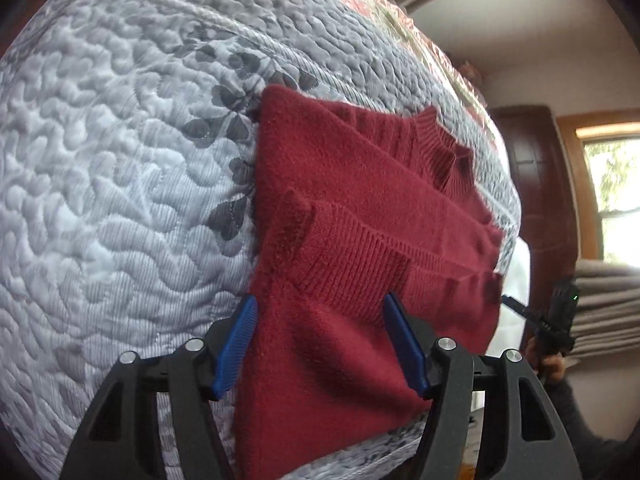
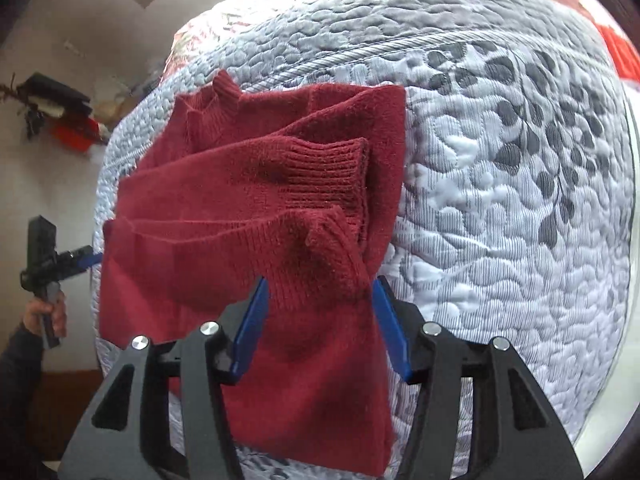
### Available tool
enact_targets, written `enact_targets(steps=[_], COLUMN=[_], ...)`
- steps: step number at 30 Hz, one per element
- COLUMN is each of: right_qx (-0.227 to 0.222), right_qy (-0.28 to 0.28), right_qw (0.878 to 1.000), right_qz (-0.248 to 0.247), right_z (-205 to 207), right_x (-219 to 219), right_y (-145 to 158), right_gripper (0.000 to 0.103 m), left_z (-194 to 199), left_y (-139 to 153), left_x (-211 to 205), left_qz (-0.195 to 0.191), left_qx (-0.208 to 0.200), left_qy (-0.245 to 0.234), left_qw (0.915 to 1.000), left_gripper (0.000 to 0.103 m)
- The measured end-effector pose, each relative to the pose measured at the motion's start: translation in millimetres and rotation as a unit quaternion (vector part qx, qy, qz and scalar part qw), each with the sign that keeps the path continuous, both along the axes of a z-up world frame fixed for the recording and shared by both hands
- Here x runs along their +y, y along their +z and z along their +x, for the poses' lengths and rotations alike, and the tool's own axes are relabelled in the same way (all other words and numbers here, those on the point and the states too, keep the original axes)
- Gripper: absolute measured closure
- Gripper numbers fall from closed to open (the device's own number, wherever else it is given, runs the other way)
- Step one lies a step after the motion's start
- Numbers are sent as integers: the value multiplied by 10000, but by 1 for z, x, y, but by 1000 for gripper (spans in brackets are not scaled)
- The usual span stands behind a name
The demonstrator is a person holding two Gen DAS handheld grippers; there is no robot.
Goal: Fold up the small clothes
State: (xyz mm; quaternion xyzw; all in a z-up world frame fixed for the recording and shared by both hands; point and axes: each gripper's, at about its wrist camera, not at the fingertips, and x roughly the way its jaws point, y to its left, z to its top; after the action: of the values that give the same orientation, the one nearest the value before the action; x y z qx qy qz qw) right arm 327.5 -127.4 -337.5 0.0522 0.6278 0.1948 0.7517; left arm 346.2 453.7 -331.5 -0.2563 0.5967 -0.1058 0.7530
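Red knit sweater (image 1: 360, 216) mid-frame on grey quilted bed (image 1: 120, 160), sleeves already in. Left gripper (image 1: 322, 340) and right gripper (image 2: 320, 320) both spread wide over hem. Probably best: pinch both corners evenly, lift, fold toward collar.

No text, label, brand, number or sign can be read in either view. The sweater (image 1: 360, 216) shows only plain knit and ribbing, and the quilt (image 1: 120, 160) carries a leaf print with stitching but no lettering. The small things on the far wall in the right wrist view are too blurred to show any writing.
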Motion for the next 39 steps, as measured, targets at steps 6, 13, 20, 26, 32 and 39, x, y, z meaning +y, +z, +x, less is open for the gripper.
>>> enact_targets(steps=[6,13,20,26,32,39], right_qx=[-190,-152,-289,-481,-590,-844], right_qy=[461,685,745,373,248,291], right_qw=[9978,9958,9924,9970,9975,9959], right_qz=[-430,-587,-939,-477,-287,-165], right_z=[12,26,26,20,13,8], right_x=[20,31,35,19,4,2], right_y=[-11,-17,-21,-1,21,69], right_gripper=[48,54,93,99,99,99], left_z=[24,29,10,-2,-15,-25], left_y=[-14,-15,-4,6,26,70], left_x=[-34,-57,-47,-53,-38,-27], left_qz=[957,1686,2247,2043,1812,1557], left_qx=[188,143,-135,-466,-669,-837], left_qy=[-855,-1360,-1022,-810,-683,-671], left_qw=[9916,9762,9690,9744,9788,9820], left_gripper=[27,51,74,87,90,89])
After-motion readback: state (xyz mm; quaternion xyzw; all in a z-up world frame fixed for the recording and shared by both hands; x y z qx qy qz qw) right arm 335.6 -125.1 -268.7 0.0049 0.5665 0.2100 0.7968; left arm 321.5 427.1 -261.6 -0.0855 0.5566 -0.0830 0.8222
